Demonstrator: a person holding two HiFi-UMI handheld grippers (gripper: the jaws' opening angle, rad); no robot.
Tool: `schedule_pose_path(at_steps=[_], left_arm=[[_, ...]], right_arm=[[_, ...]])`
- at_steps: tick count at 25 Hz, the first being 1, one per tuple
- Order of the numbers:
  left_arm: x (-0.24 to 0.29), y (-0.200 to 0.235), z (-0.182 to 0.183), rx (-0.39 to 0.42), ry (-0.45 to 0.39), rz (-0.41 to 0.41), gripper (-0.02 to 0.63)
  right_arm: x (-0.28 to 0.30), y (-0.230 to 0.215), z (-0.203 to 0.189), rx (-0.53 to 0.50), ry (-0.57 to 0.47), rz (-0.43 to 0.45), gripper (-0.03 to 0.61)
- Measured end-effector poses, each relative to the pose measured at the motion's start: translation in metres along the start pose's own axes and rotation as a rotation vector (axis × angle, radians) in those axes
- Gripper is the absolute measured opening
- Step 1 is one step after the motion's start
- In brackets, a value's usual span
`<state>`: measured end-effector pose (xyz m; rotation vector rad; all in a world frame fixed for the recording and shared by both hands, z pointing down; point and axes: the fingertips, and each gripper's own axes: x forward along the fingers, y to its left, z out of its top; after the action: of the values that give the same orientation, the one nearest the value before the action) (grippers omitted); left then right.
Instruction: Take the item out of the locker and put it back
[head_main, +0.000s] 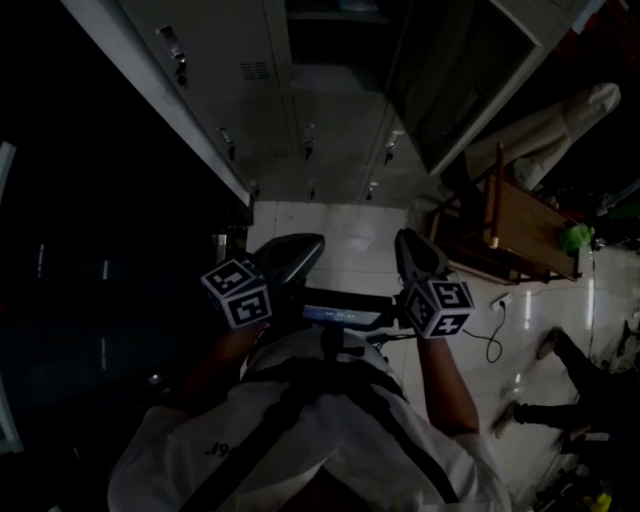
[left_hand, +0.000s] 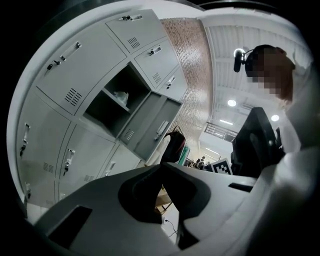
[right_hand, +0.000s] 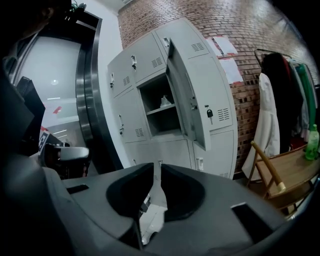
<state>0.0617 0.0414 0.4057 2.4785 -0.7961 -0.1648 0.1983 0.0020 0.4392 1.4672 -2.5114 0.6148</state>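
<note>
The grey locker bank (right_hand: 150, 60) stands ahead with one door (right_hand: 187, 95) swung open. A small white item (right_hand: 165, 101) lies on the shelf inside that compartment, and the left gripper view also shows the item (left_hand: 121, 95) and the door (left_hand: 152, 125). In the head view I cannot see the item. My left gripper (left_hand: 161, 167) is held low and well short of the lockers, its jaw tips touching with nothing between them. My right gripper (right_hand: 156, 167) is beside it, its jaws a narrow slit apart and empty. Both grippers (head_main: 290, 255) (head_main: 415, 250) are held in front of the person's chest.
A wooden chair (right_hand: 280, 180) with a green bottle (right_hand: 312, 142) on it stands right of the lockers, under hanging coats (right_hand: 277, 100). A cable (head_main: 490, 340) trails over the tiled floor. Another person's legs (head_main: 570, 380) show at the far right. A dark pillar (right_hand: 87, 100) is left of the lockers.
</note>
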Motion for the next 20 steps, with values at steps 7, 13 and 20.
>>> schedule_pose_path(at_steps=[7,13,20], left_arm=[[0.012,0.055,0.051,0.01,0.009,-0.07,0.003],[0.019,0.103,0.094,0.023,0.028,-0.101,0.003],[0.018,0.14,0.132,0.036,0.04,-0.137,0.003]], right_arm=[[0.062,-0.006,0.04,0.007,-0.03,-0.065,0.055],[0.116,0.0,0.075,-0.004,-0.048,-0.103,0.055],[0.16,0.01,0.106,-0.012,-0.065,-0.133,0.055]])
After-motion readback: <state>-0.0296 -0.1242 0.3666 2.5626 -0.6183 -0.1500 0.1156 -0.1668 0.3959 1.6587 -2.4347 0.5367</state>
